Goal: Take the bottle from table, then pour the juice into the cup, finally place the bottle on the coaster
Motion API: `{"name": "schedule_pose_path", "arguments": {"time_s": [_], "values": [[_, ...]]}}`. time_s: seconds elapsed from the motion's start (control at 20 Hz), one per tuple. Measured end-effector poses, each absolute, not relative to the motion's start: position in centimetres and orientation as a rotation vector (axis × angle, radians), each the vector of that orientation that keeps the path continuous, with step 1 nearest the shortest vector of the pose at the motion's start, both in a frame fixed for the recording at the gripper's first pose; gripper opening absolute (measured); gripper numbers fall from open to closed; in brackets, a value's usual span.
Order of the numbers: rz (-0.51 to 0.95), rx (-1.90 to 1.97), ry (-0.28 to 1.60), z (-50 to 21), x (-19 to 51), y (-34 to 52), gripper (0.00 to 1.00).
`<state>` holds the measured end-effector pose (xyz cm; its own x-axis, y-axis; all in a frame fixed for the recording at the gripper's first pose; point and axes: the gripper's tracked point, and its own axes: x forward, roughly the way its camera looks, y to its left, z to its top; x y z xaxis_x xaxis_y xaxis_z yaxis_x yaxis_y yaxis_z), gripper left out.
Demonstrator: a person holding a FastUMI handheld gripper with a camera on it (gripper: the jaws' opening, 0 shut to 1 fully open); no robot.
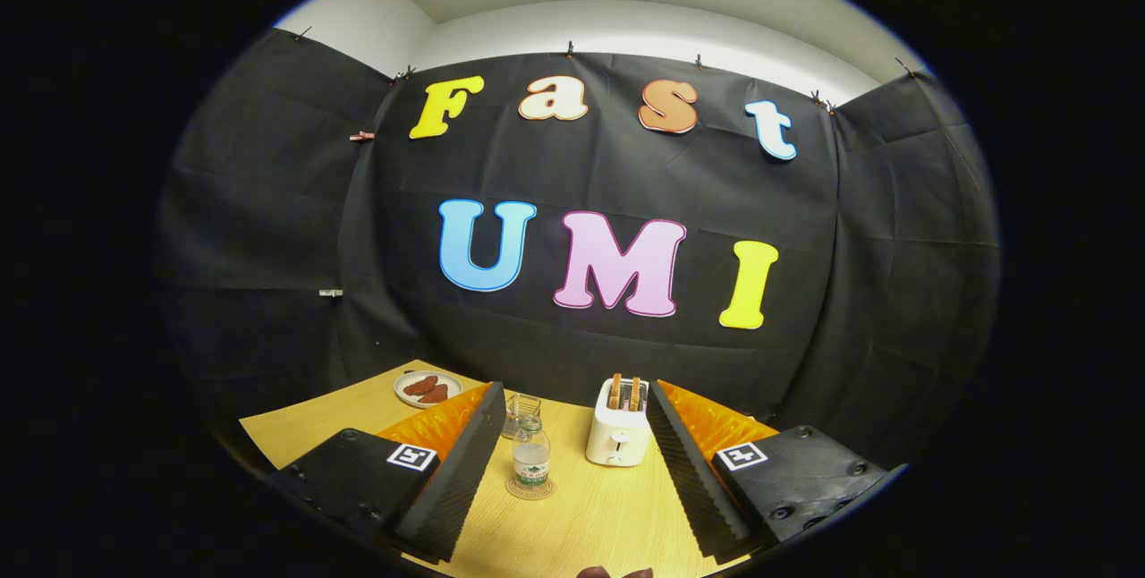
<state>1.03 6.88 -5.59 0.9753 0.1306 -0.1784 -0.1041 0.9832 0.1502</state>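
Fingers (572, 462) apart — bottle (531, 456) on coaster (530, 489)

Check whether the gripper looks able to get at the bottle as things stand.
Probably yes. The gripper is open, and the bottle stands upright on its coaster ahead of the fingers, nearer the left one. The cup sits behind it and the toaster to its right, both out of the way.

bottle on coaster, gripper open
the gripper (572, 471) is spread wide and holds nothing; bottle (531, 457) stands upright on the coaster (530, 490), cup (520, 411) just behind, toaster (617, 435) beside.
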Motion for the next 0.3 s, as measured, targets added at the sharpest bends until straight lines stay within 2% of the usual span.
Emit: {"name": "schedule_pose_path", "arguments": {"time_s": [0.3], "values": [[0.123, 0.142, 0.197, -5.79, 1.07, 7.08, 0.97]]}}
